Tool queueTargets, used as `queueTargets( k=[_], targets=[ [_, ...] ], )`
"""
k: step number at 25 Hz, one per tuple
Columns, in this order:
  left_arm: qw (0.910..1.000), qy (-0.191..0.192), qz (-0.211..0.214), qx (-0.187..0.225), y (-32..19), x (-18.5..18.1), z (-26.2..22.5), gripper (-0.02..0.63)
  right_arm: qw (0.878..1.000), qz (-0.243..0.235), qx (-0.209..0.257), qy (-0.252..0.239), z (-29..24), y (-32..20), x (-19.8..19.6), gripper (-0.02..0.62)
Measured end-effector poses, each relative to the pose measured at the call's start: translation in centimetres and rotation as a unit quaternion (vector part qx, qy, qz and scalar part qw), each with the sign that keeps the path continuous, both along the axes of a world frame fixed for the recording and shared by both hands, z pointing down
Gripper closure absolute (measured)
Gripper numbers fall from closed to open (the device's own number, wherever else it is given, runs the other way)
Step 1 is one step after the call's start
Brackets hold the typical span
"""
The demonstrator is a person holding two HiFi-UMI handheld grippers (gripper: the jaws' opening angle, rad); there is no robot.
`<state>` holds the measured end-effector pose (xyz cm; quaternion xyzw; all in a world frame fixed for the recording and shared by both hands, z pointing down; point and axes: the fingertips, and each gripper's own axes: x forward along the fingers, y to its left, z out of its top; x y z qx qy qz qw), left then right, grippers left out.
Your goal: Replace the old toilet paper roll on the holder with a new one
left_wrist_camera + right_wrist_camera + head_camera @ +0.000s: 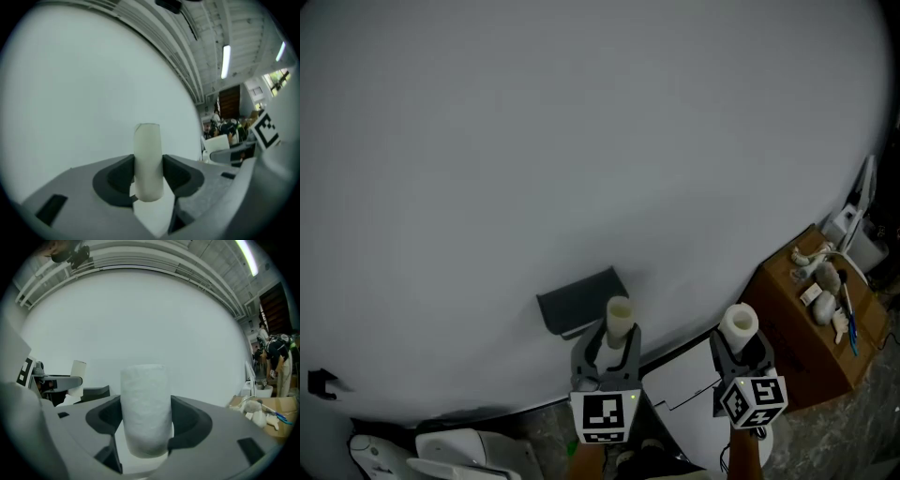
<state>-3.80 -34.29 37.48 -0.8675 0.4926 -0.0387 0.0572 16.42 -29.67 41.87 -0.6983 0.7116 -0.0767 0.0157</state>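
Note:
My left gripper (pixel 614 345) is shut on a slim cream tube (pixel 619 317), the used-up old roll, which stands upright between the jaws (pixel 148 159). My right gripper (pixel 741 354) is shut on a thicker white toilet paper roll (pixel 738 325), also upright, with the pads pressing on its sides (pixel 144 411). The dark holder (pixel 579 300) sits on the white wall just left of and behind the left gripper, with nothing on it. The right gripper view shows the left gripper with its tube (pixel 78 369) in front of the holder (pixel 96 391).
A white toilet (pixel 441 455) stands at the lower left. A brown cardboard box (pixel 797 337) with small items on top stands against the wall at the right. A white board (pixel 694 394) lies on the floor below the grippers.

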Motion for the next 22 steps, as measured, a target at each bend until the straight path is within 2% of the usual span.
queueTargets(
  k=[3, 6, 11, 17, 22],
  targets=[
    [0.9968, 0.074, -0.018, -0.026, 0.2, -3.4, 0.1, 0.416, 1.0, -0.02, 0.004, -0.006, 0.2, -0.3, -1.7, 0.285],
    [0.9919, 0.112, -0.046, -0.039, 0.2, -6.4, 0.3, 0.414, 0.999, -0.04, 0.0, 0.003, 0.5, -0.7, -3.3, 0.285],
    [0.9894, 0.115, -0.08, -0.037, 0.3, -9.4, 0.4, 0.414, 0.998, -0.061, -0.004, 0.012, 0.9, -1.2, -5.4, 0.285],
    [0.989, 0.107, -0.096, -0.033, 0.9, -11.1, 0.3, 0.414, 0.996, -0.08, -0.017, 0.029, 1.5, -2.2, -7.4, 0.285],
    [0.9877, 0.104, -0.112, -0.031, 1.1, -13.1, 0.3, 0.414, 0.989, -0.101, -0.039, 0.104, 2.7, -4.7, -9.3, 0.285]
  ],
)
